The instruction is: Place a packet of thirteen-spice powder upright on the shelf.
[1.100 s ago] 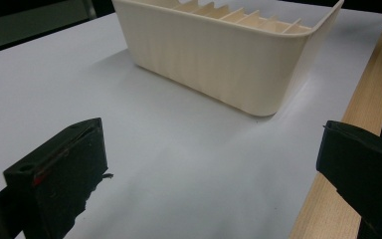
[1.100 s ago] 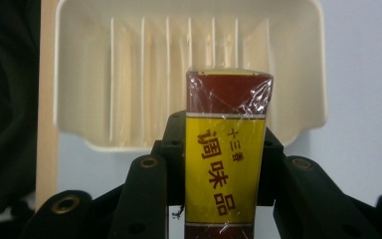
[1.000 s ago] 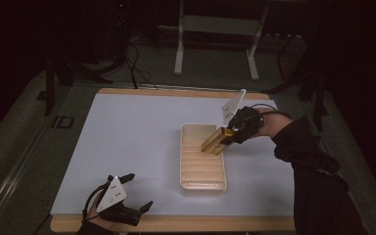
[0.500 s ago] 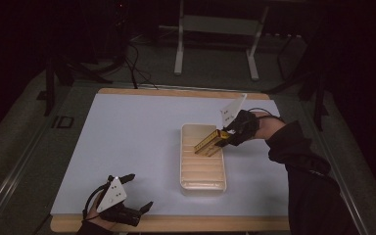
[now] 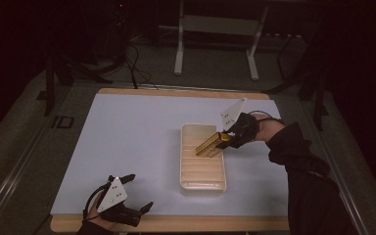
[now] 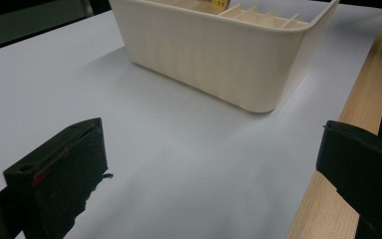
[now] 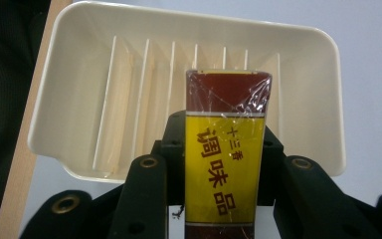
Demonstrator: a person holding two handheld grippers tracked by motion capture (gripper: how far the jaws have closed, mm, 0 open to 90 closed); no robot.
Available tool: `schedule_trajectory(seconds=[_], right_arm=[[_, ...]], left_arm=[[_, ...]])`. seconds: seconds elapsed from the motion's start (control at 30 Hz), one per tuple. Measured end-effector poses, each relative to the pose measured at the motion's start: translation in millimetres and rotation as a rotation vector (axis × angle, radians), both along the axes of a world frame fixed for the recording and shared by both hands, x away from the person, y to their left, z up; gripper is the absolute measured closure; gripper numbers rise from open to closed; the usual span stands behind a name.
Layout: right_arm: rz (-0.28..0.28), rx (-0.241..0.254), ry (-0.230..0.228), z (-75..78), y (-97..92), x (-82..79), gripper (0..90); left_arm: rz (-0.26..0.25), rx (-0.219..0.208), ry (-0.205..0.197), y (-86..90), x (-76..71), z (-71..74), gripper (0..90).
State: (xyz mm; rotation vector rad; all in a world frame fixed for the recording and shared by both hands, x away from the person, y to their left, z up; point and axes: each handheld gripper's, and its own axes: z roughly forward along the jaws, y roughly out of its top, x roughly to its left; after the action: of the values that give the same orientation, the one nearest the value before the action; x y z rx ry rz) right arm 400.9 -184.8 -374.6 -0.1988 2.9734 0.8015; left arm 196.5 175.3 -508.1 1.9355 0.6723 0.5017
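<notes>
Right tongs (image 7: 224,199) around yellow box (image 7: 225,154), apparently lengthwise toward tray (image 7: 69,99).

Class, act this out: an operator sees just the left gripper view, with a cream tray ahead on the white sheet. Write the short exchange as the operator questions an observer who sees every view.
Operator: What is the other hand doing?
Observer: The right tool is shut on a yellow and dark red seasoning pack wrapped in clear film.
Operator: Where is that pack?
Observer: In the high view it is tilted over the far right part of the tray.
Operator: Is anything in the tray?
Observer: In the right gripper view, the slots that show between its dividers hold nothing.
</notes>
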Motion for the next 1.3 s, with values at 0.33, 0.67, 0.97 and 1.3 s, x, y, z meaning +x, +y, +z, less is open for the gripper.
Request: schedule_trajectory(seconds=[0.33, 0.67, 0.97, 1.3], right_arm=[[-0.005, -0.069, -0.005, -16.1, 13.2, 2.1, 67.9], [0.005, -0.123, -0.003, -25.2, 26.5, 4.2, 67.8], [-0.004, -0.211, 0.014, -38.7, 43.5, 7.4, 67.6], [-0.039, -0.165, 0.048, -50.0, 58.5, 7.5, 67.6]], left_arm=[[-0.002, 0.004, 0.001, -0.1, -0.1, -0.2, 0.0], [-0.003, 0.006, 0.005, -0.4, 0.0, -0.5, 0.0], [-0.004, 0.003, 0.004, -0.3, 0.3, -0.6, 0.0], [-0.006, 0.001, 0.005, -0.4, 0.2, -0.6, 0.0]])
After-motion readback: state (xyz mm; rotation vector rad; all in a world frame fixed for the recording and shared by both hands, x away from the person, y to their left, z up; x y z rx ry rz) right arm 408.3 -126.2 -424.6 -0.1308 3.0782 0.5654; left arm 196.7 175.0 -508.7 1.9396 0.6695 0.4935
